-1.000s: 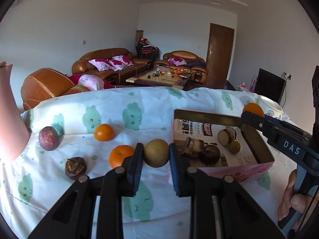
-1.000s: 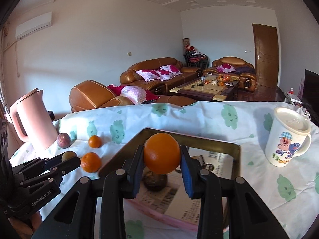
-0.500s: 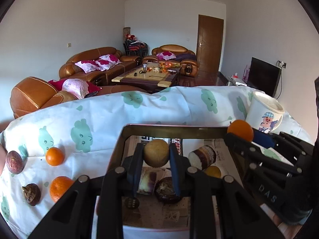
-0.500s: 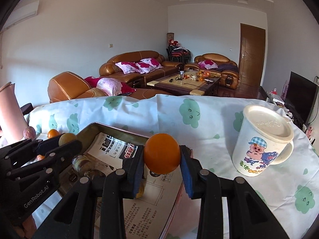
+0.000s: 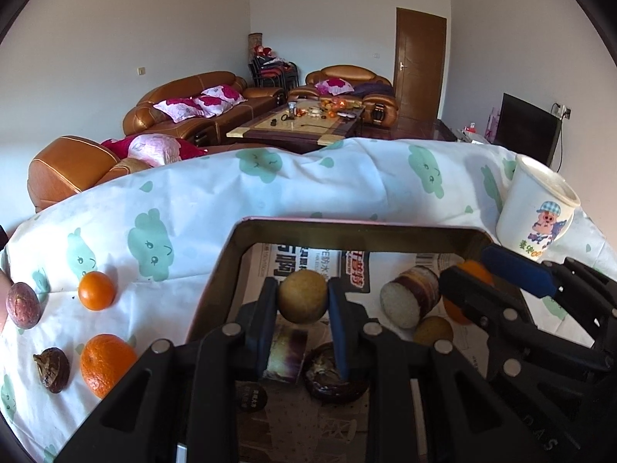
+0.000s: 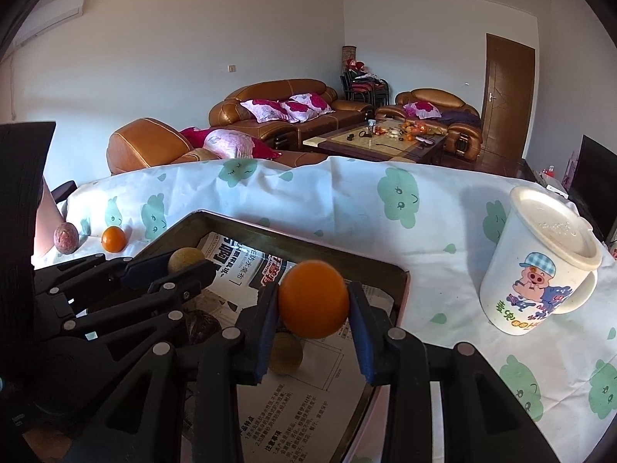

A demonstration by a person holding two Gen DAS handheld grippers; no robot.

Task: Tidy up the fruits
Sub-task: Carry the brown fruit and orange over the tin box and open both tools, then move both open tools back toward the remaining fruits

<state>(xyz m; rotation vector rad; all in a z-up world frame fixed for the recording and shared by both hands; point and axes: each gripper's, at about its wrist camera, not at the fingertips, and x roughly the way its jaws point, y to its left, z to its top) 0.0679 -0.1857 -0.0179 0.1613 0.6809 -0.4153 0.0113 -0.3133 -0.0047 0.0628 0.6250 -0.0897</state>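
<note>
Looked like somebody's living room: brown leather sofas (image 6: 277, 110) with pink floral cushions (image 6: 287, 110), a wooden coffee table (image 6: 380, 142), a TV (image 5: 526, 127), and a cloud-print tablecloth (image 6: 347, 208) up front.

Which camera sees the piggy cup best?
The right wrist view: the piggy cup shows whole there, with its lid, its handle and the pig drawing. In the left wrist view it sits small at the right edge.
</note>
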